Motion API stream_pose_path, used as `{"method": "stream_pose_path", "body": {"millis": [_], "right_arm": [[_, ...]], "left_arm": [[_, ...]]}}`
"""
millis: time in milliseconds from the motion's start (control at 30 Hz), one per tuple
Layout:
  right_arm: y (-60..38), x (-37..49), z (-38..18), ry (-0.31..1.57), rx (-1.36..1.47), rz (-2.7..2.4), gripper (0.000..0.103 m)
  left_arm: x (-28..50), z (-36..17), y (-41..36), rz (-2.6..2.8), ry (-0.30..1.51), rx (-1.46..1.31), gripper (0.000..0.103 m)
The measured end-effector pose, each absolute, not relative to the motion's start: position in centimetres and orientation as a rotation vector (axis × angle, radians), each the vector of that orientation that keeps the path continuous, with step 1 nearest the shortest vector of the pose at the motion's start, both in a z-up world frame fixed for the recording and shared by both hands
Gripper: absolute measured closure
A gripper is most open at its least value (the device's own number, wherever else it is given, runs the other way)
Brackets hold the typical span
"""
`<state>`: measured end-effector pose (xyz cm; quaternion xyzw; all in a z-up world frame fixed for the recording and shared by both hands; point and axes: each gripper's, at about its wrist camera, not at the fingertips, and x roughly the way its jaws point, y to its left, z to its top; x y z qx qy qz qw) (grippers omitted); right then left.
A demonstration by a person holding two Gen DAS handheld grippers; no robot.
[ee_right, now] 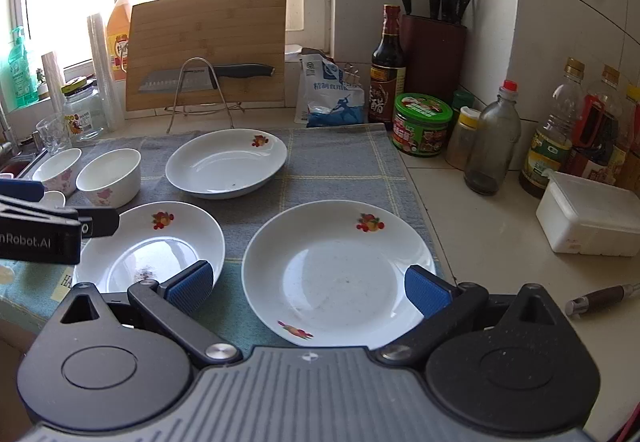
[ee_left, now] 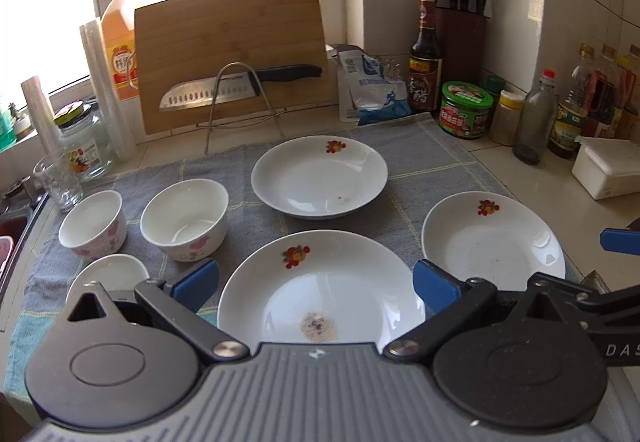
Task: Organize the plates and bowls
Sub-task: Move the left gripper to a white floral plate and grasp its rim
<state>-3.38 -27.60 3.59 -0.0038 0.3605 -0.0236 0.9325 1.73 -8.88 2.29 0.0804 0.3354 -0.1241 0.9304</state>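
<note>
Grey mat (ee_left: 320,158), both tools spread, seemingly above plates (ee_right: 336,274)

A pale tiled counter (ee_right: 480,226) carries a grey checked cloth (ee_right: 332,166), the landmark here. On the cloth lie three white plates with fruit prints: the far plate (ee_right: 226,162) near its back edge, the near-left plate (ee_right: 160,246) at its front, and the right plate (ee_right: 338,274) by its right edge. Two flowered bowls (ee_left: 184,218) (ee_left: 93,224) and a small dish (ee_left: 108,274) stand on its left part. Behind the cloth, straight on the counter, stand a cutting board (ee_right: 206,46) in a wire rack, a salt bag (ee_right: 332,94) and a glass jar (ee_right: 82,114). Right of the cloth stand a green tub (ee_right: 420,122), bottles (ee_right: 492,138) and a white box (ee_right: 588,218).
</note>
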Motion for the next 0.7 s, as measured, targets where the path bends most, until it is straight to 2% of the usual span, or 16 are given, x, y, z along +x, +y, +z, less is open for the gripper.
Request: {"method": "stream_pose_path", "body": {"millis": [533, 700], "right_arm": [[-31.8, -5.0, -1.1, 0.787, -0.012, -0.058, 0.000], [-32.2, -3.5, -3.2, 0.841, 0.000, -0.049, 0.000]], "left_arm": [[5.5, 2.3, -16.9, -0.626, 0.607, 0.350, 0.001], [8.2, 1.8, -18.0, -0.733, 0.666, 0.338, 0.001]]}}
